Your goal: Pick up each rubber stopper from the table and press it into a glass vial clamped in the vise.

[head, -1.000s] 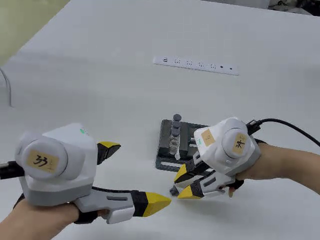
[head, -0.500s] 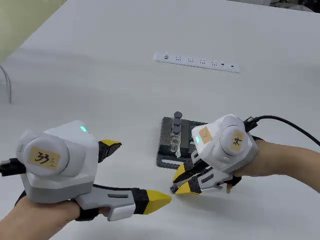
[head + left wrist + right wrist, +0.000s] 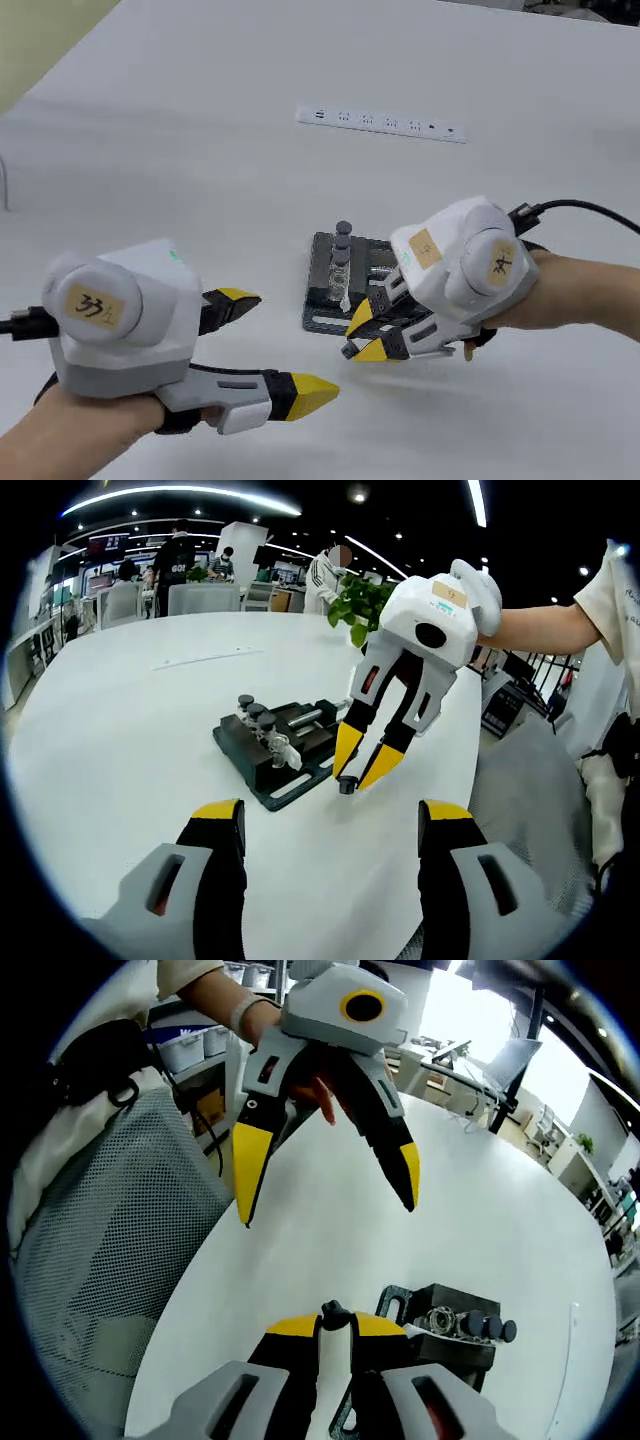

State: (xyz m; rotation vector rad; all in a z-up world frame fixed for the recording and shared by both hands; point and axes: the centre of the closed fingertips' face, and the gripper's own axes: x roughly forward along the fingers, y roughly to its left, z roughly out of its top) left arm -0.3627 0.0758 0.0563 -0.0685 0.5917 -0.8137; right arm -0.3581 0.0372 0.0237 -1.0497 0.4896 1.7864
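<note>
Right gripper (image 3: 362, 338) was nearly closed, its yellow tips pinching a small dark rubber stopper (image 3: 333, 1312). It was held just off the near corner of the vise (image 3: 318, 310), above the white desk (image 3: 200, 160). Left gripper (image 3: 275, 346) was spread wide with nothing between its jaws, hovering left of the vise. Row of vials (image 3: 340, 262) stood upright in the vise: far ones capped dark, nearest vial (image 3: 338, 287) clear glass. Power strip (image 3: 380, 122) lay beyond
</note>
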